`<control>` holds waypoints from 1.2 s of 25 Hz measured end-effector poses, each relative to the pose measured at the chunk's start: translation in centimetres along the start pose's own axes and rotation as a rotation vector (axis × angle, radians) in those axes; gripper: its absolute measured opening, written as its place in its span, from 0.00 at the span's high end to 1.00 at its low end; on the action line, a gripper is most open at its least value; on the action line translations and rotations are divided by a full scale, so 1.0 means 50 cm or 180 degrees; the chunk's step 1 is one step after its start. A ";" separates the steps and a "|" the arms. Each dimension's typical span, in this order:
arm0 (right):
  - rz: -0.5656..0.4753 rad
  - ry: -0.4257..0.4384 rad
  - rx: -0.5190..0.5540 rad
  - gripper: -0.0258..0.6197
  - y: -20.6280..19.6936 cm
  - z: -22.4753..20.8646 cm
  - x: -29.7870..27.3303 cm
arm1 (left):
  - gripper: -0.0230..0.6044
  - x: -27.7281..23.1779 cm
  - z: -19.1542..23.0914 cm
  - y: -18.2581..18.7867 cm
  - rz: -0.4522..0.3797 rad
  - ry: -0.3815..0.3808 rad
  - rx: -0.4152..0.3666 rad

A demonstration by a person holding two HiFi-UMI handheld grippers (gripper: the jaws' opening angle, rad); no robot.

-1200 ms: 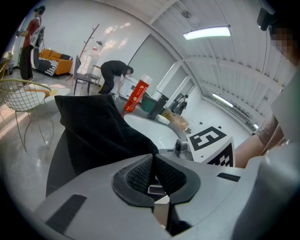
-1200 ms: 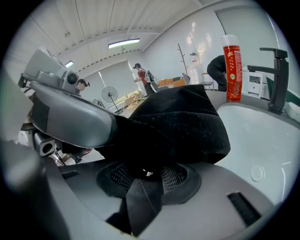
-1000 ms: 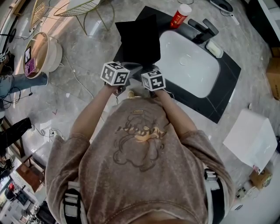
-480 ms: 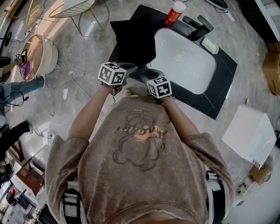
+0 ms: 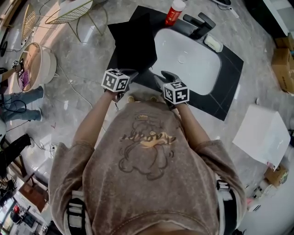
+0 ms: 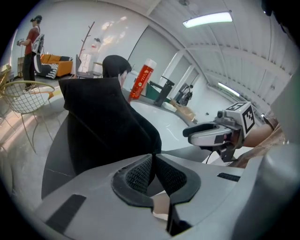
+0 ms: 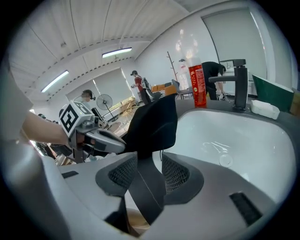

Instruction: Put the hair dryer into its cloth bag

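Observation:
The black cloth bag [image 5: 133,43] stands bunched on the dark counter [image 5: 229,98], left of the white sink. My left gripper [image 5: 128,72] is shut on the bag's near edge. In the left gripper view a fold of the bag [image 6: 103,126] runs down into the closed pads [image 6: 140,173]. My right gripper [image 5: 164,75] hovers at the counter's front edge, to the right of the left one. Its jaws are apart and have just been closing slightly, with only dark counter showing between the pads [image 7: 123,172]. The bag [image 7: 152,122] is ahead of it. No hair dryer shows in any view.
The white sink [image 5: 202,78] fills the counter's middle. A red bottle [image 5: 175,12], a black tap [image 5: 198,25] and a soap bar [image 5: 212,42] stand behind it. A white box [image 5: 264,135] is on the floor at right. A wire chair [image 5: 69,11] and a round basket [image 5: 34,64] are at left.
My right gripper has moved right along the counter's front, away from the left one. The left gripper has sunk a little, still holding the bag.

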State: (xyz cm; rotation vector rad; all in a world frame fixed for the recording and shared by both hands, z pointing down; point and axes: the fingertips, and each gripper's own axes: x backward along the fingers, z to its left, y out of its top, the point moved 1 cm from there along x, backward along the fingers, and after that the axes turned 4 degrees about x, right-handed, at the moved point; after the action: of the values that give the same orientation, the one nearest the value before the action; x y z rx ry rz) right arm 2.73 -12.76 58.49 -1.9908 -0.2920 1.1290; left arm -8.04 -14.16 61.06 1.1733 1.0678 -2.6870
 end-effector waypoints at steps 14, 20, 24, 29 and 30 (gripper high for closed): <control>-0.0325 -0.0006 -0.0020 0.74 0.065 -0.008 0.060 | 0.72 0.007 -0.026 0.007 -0.0079 -0.0152 0.0012; -0.0486 0.0014 0.0043 0.74 0.107 -0.002 0.085 | 0.71 0.082 -0.052 0.091 -0.0480 -0.0161 -0.0072; -0.0613 0.0036 0.0116 0.74 0.146 0.002 0.106 | 0.71 0.148 -0.067 0.169 -0.0908 -0.0045 -0.0158; -0.0893 0.0032 0.0305 0.74 0.221 0.019 0.149 | 0.71 0.236 -0.096 0.250 -0.1485 0.0157 -0.0345; -0.0963 0.0016 0.0365 0.74 0.237 0.024 0.159 | 0.71 0.253 -0.103 0.260 -0.1588 0.0198 -0.0379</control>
State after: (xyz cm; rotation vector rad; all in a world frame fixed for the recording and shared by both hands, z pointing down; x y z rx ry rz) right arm 4.22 -15.42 44.50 -1.7778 -0.4965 0.9263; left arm -10.25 -18.01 42.72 1.0951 1.7041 -2.8848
